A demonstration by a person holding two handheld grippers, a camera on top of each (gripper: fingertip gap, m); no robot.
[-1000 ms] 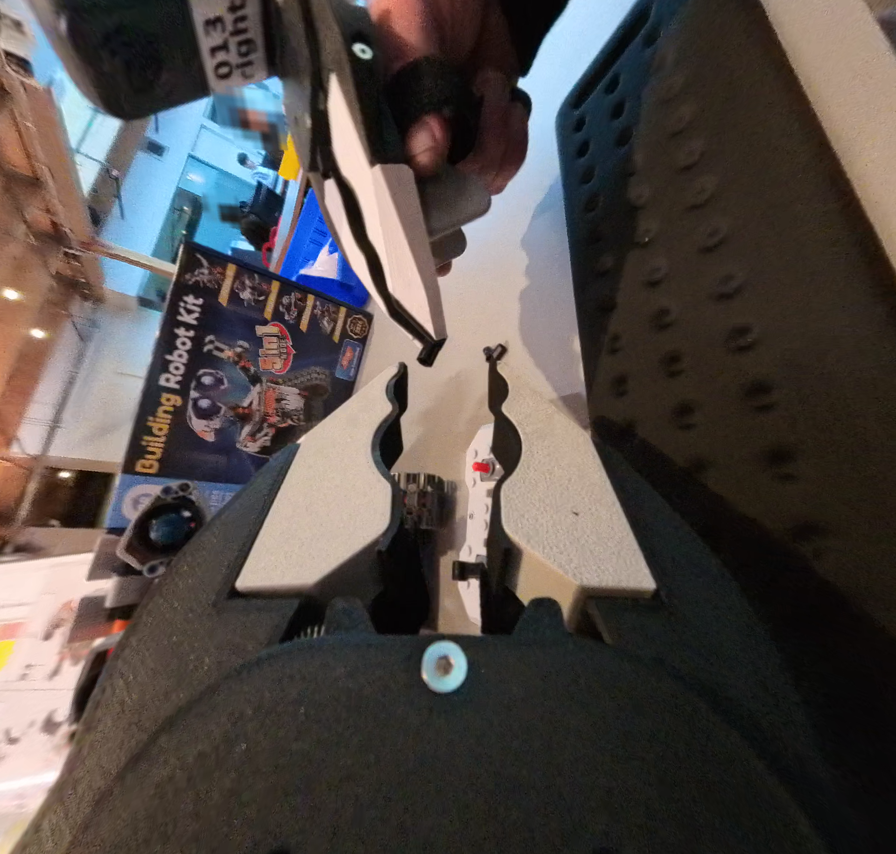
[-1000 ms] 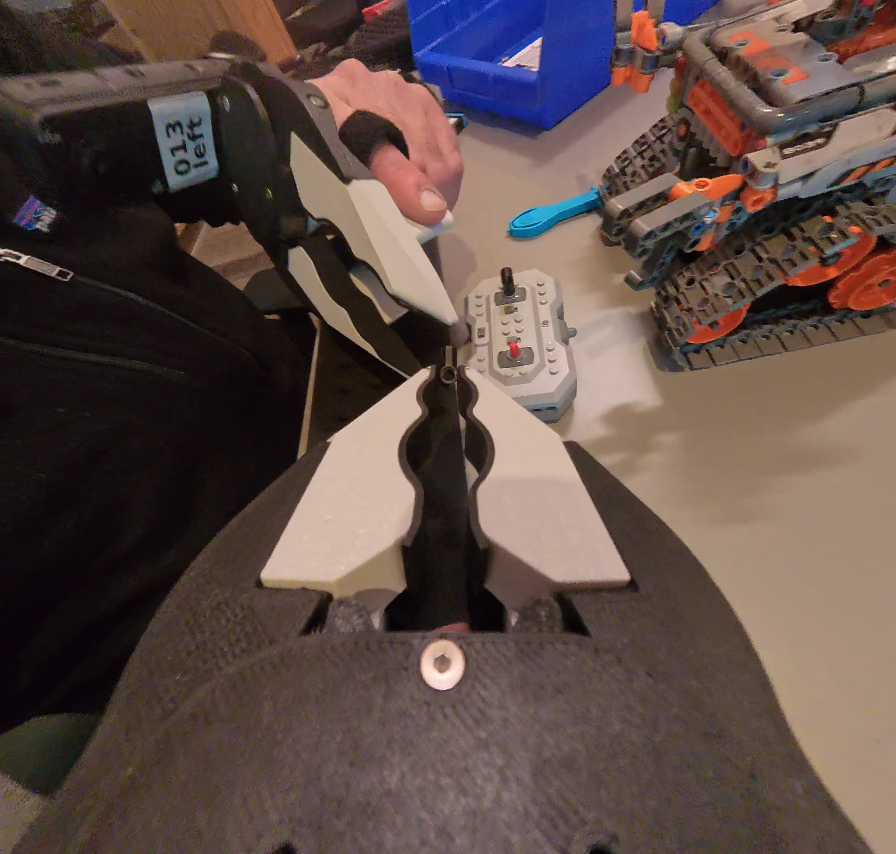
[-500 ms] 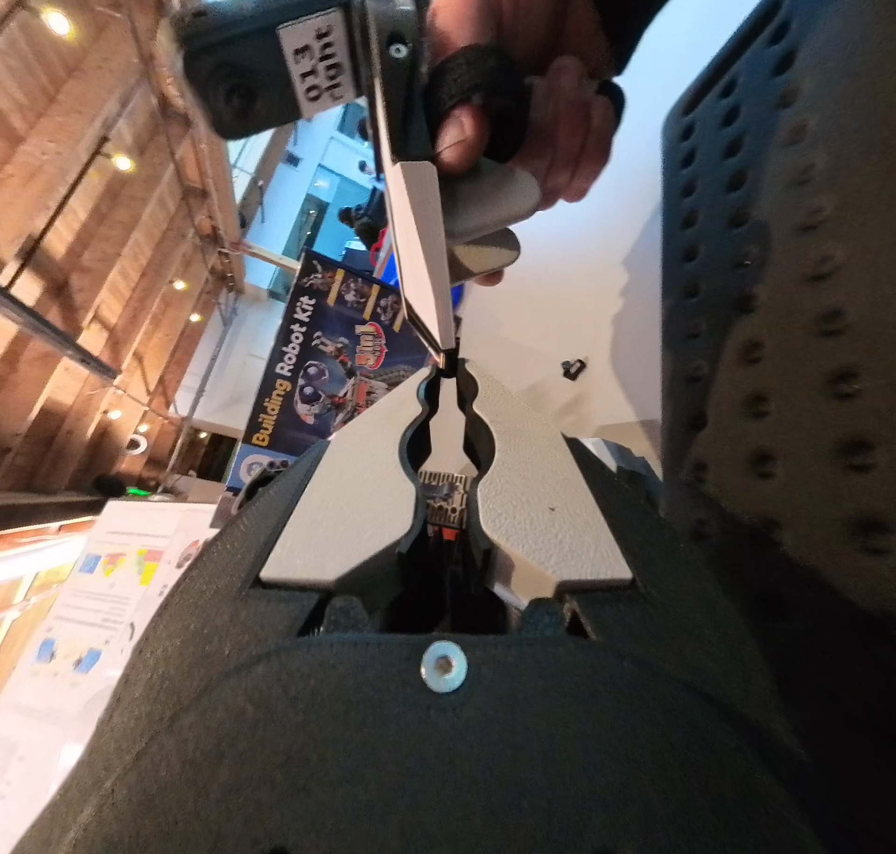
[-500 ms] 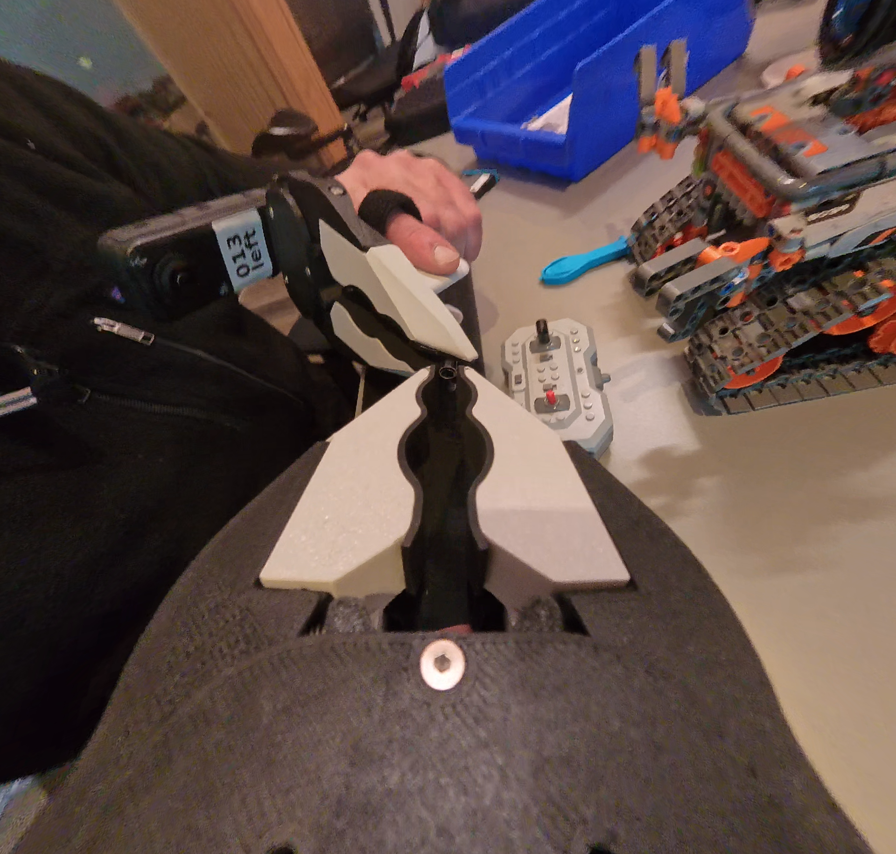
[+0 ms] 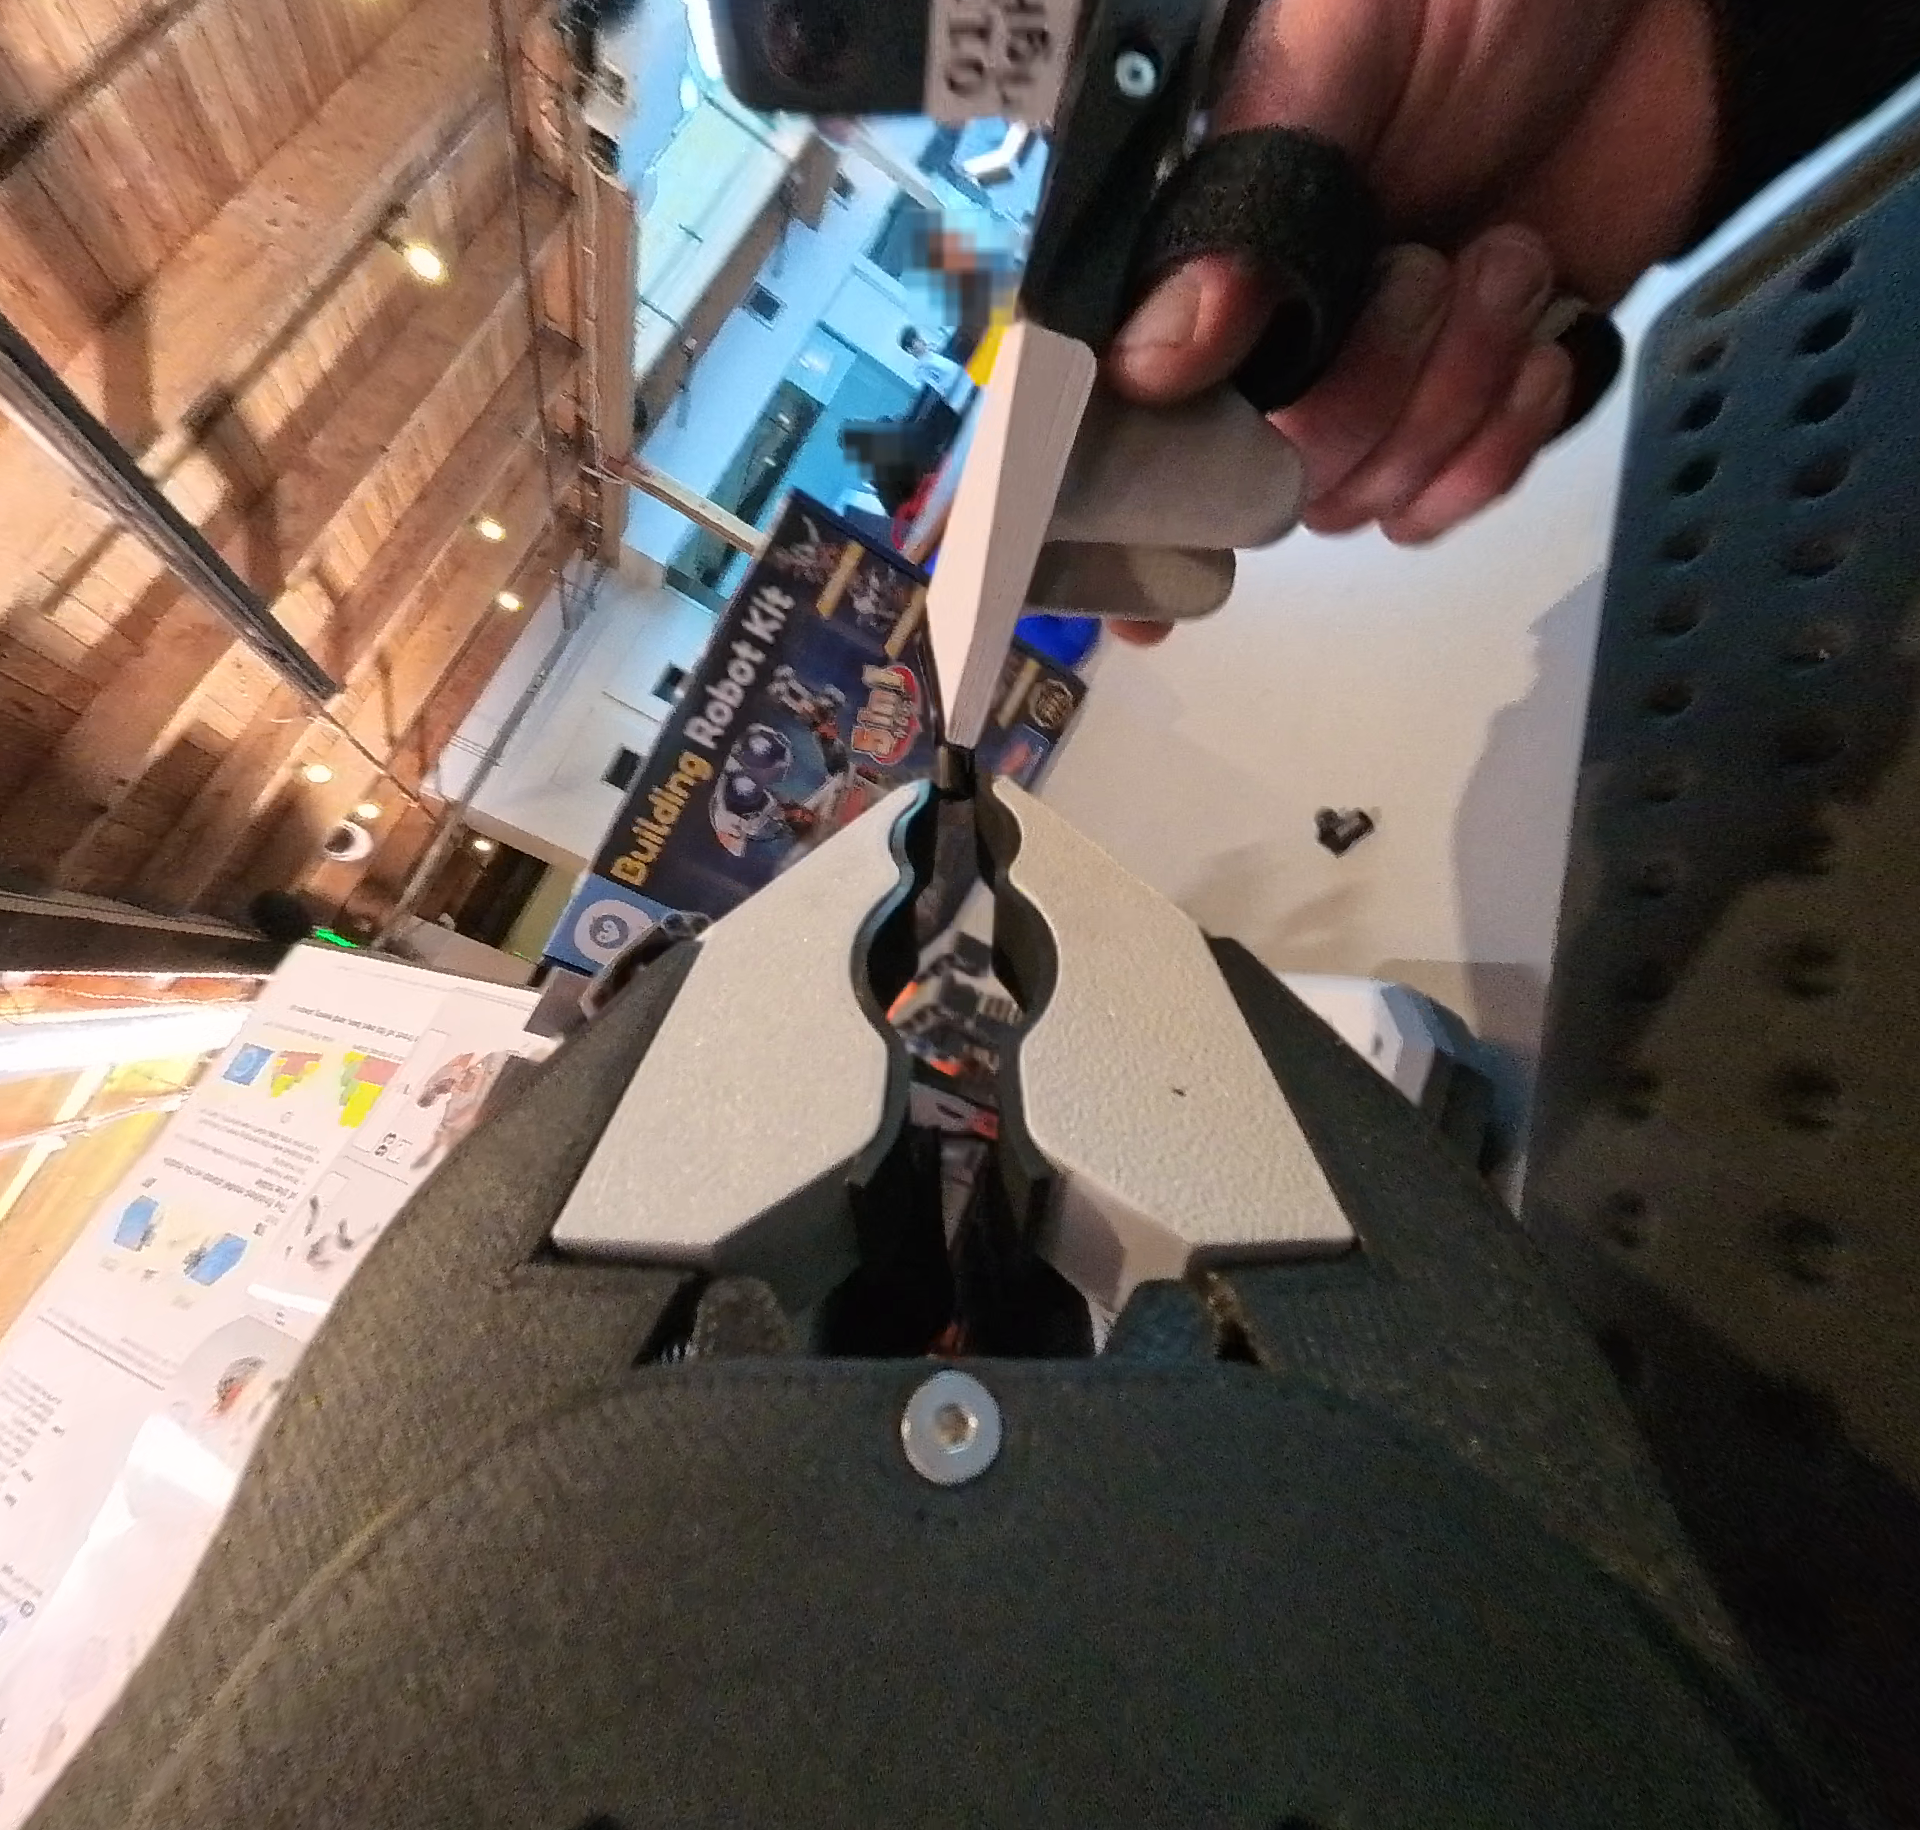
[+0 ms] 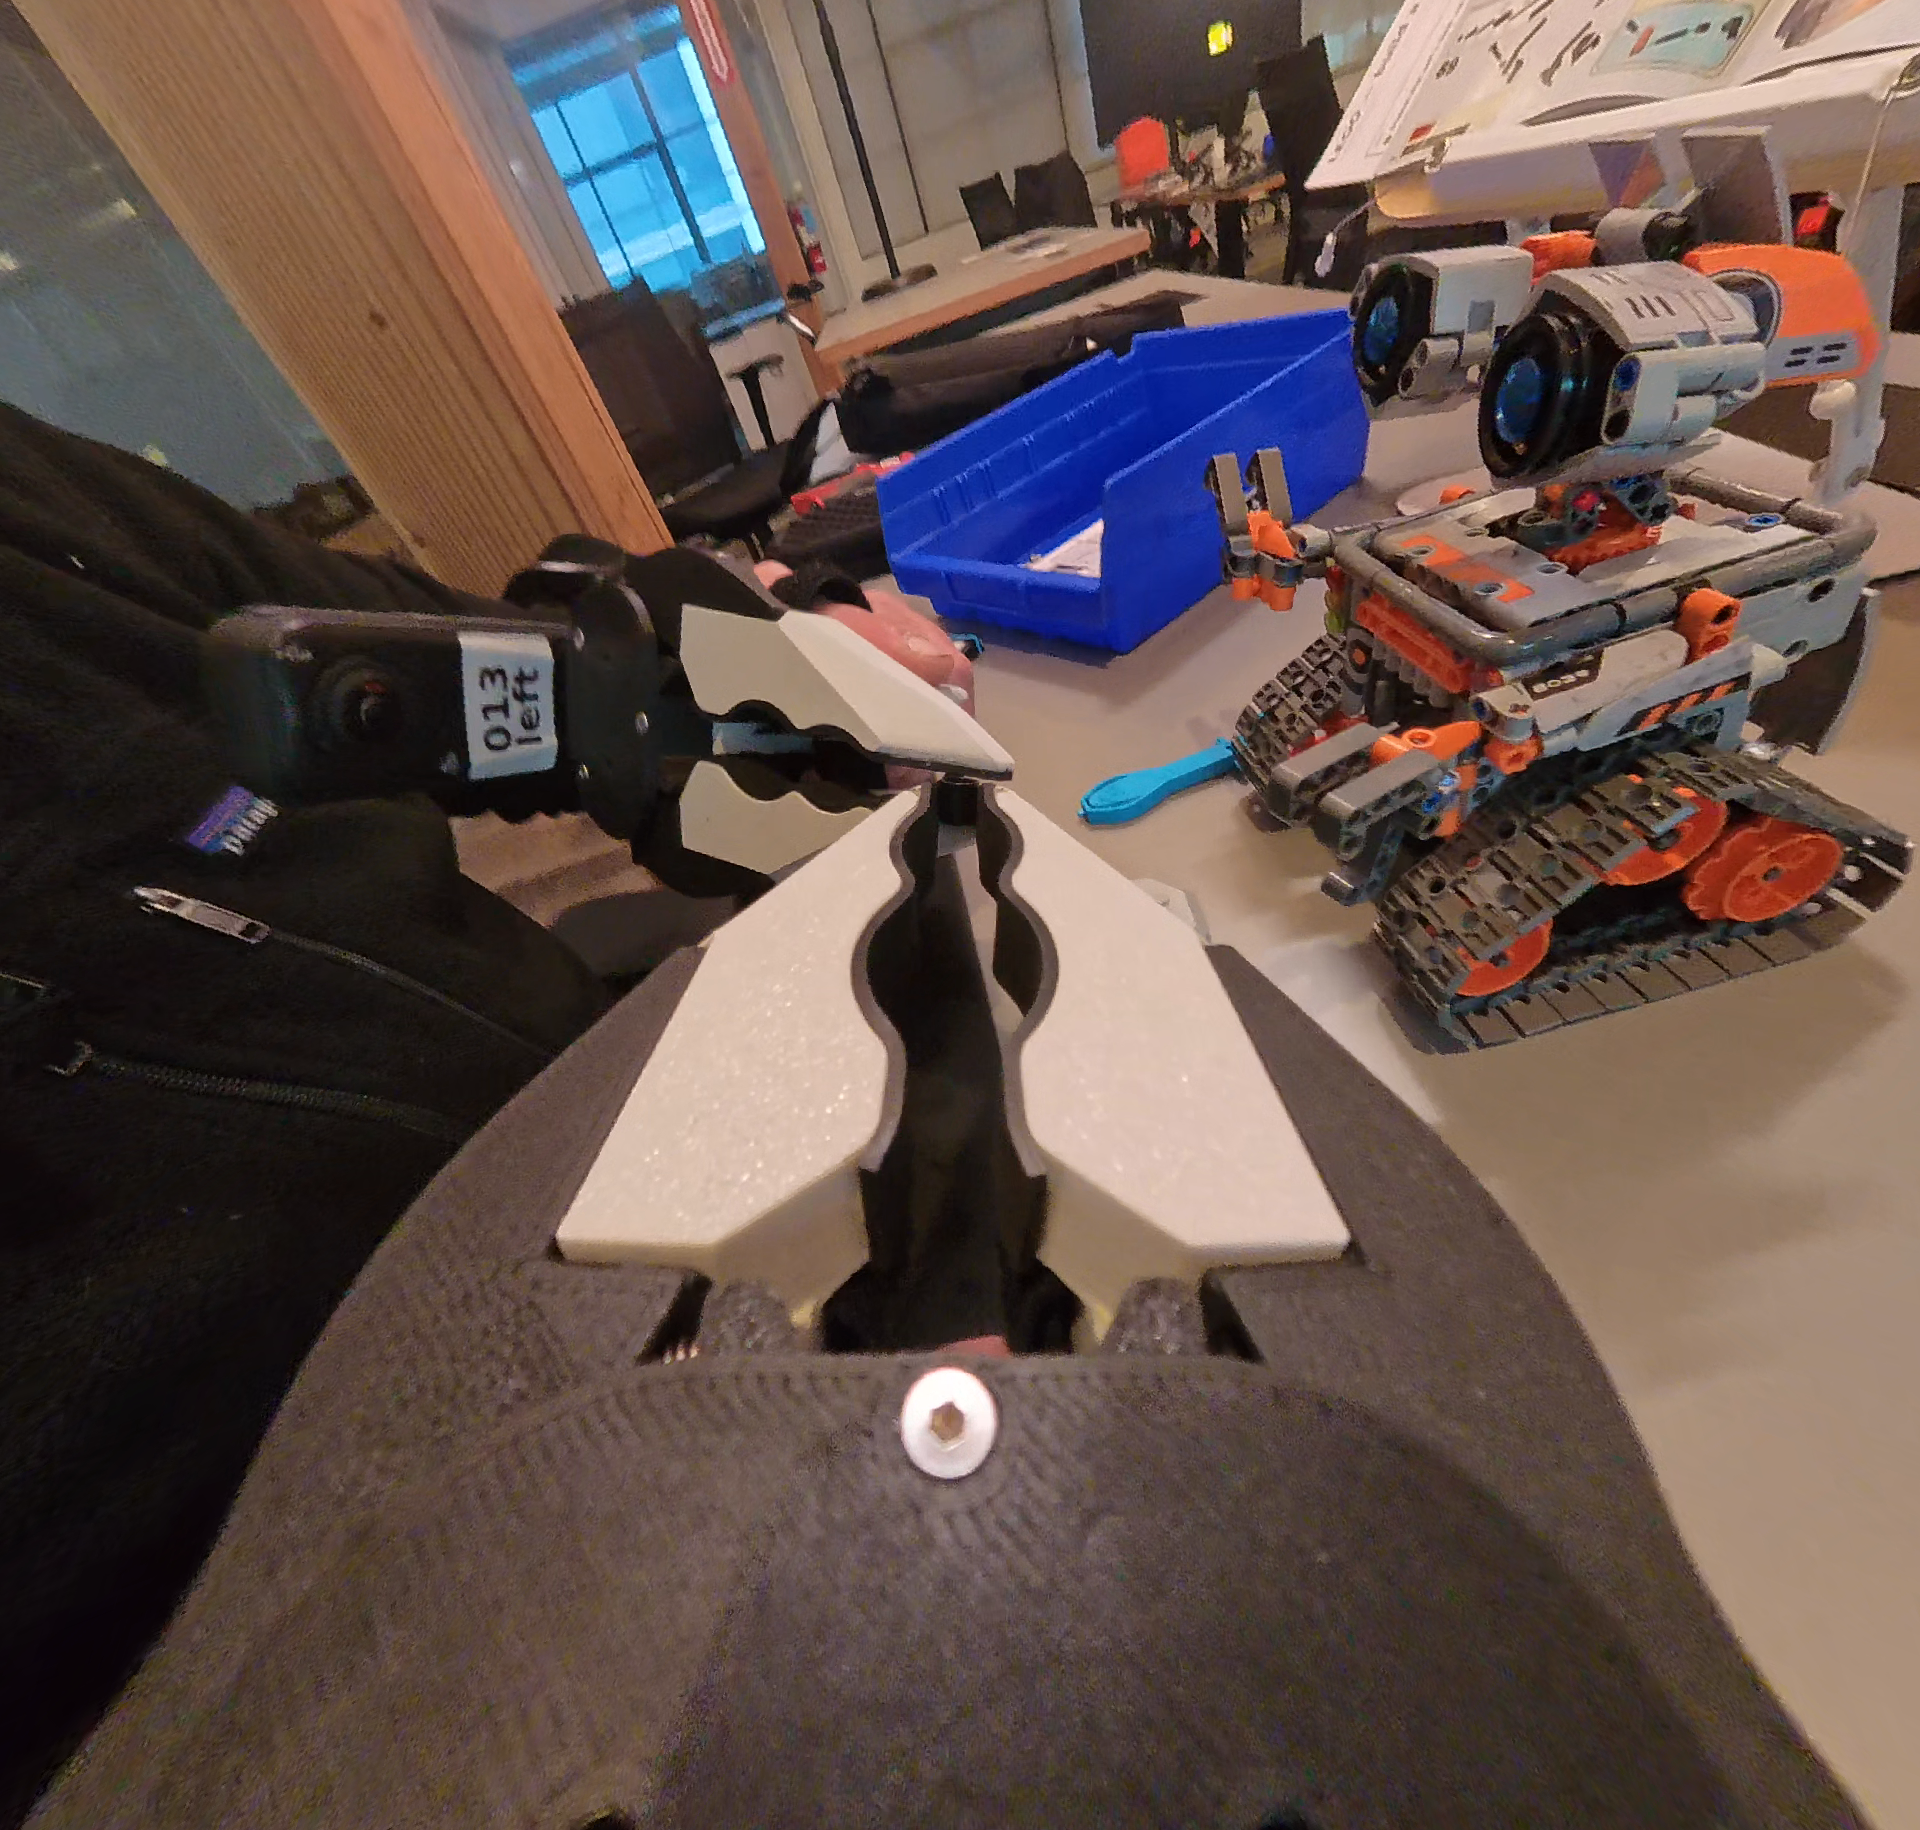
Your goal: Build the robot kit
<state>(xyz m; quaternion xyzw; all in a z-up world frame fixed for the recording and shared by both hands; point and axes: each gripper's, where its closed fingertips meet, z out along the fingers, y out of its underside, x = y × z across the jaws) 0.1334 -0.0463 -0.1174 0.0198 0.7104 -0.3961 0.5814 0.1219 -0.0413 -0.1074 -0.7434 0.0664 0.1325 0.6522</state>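
Right tongs (image 6: 956,812) pinch a small black plastic peg (image 6: 953,798); left tongs (image 5: 961,801) nearly closed, we cannot tell grip. Tip-only hold: we could drop it.

The left gripper (image 5: 954,793) and right gripper (image 6: 951,801) are meeting tip to tip above the table, each with its jaws nearly closed (a narrow gap showing), each being gripped by a hand (image 5: 1455,253).

Walls: wood-slat panelling (image 6: 343,253) at 10 o'clock
Windows: blue-lit panes (image 6: 644,170) at 11 o'clock
Furniture: dark chairs (image 6: 1023,201), far tables (image 6: 987,274) at 12 o'clock
Light: small ceiling spots (image 5: 421,258)
Surface: pale grey (image 6: 1558,1209)
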